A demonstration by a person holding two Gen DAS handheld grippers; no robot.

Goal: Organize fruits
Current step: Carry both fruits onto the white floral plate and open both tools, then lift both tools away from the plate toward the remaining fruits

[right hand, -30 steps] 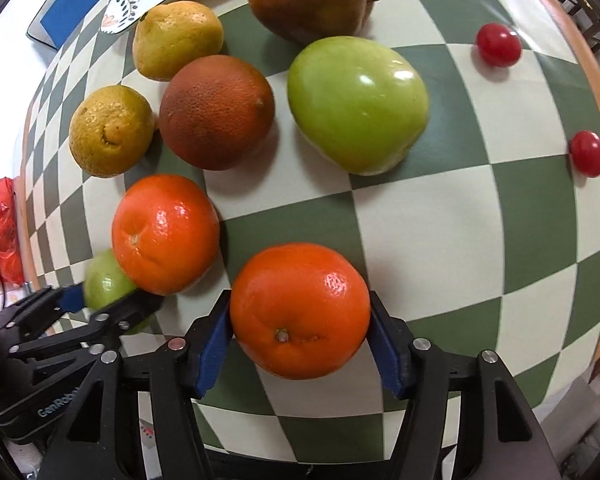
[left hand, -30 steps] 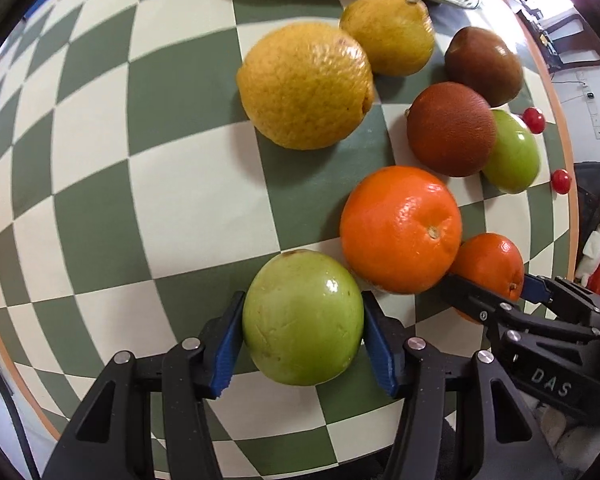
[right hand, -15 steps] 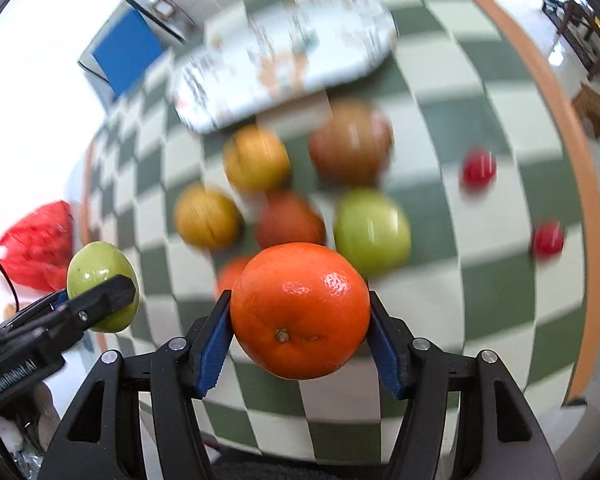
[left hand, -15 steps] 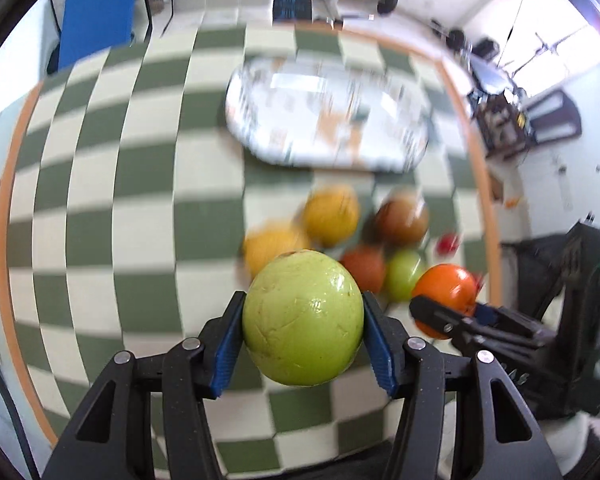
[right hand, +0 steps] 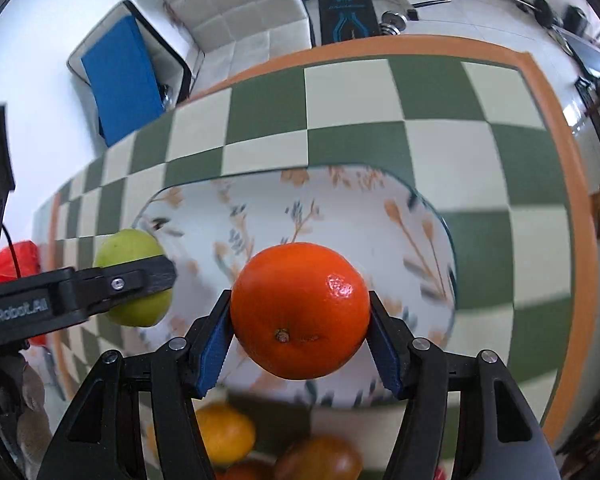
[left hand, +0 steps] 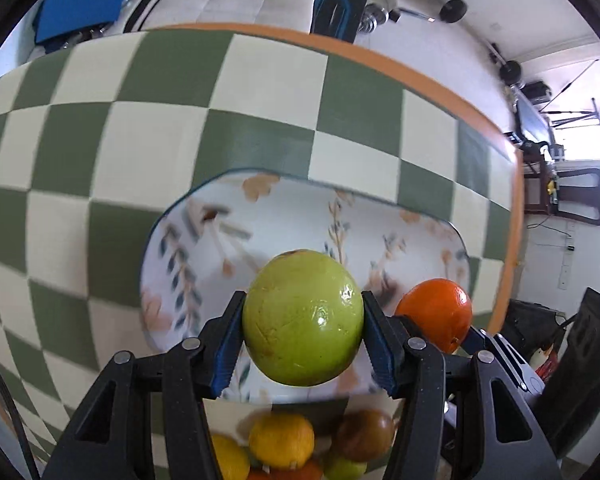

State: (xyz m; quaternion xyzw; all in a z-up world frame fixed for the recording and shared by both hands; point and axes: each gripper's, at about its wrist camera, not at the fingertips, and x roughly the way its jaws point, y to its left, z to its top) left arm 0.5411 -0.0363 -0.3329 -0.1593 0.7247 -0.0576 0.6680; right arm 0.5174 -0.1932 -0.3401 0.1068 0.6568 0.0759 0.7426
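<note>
My left gripper is shut on a green apple and holds it in the air over the near part of a white floral oval plate. My right gripper is shut on an orange and holds it over the same plate. The orange shows in the left wrist view to the right of the apple. The apple and the left gripper's finger show at the left of the right wrist view. The plate holds no fruit.
Other fruits lie on the green-and-cream checked table near me, below the grippers: yellow citrus, a brown fruit, a yellow one. The table's orange edge runs behind and right of the plate. Furniture stands beyond.
Both grippers lifted their fruits off the table and carried them forward, from the fruit cluster to above the plate. The cluster has dropped to the bottom of both views.
</note>
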